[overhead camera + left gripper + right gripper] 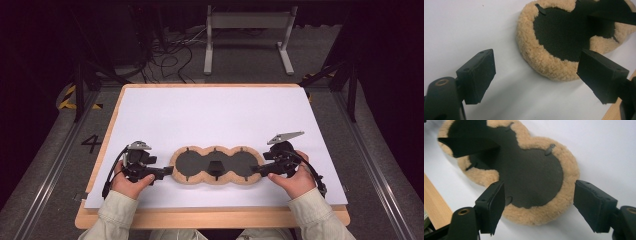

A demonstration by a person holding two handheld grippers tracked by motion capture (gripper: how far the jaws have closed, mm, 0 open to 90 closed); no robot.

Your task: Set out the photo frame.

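Left tongs [169,171] and right tongs [252,170] both standing spread, gripping nothing, flanking the ends of the three-lobed fleece pad [215,165], pad lying flat on the white bench [210,115] near its front edge.

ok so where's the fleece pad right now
In the high view the fleece pad lies flat on the white sheet, near its front edge and centred, between the open left claw and right claw.

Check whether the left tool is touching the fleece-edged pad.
Apart. In the left gripper view the left tool stands open, and bare white table surface shows between both its jaws and the fleece-edged pad, which lies beyond them.
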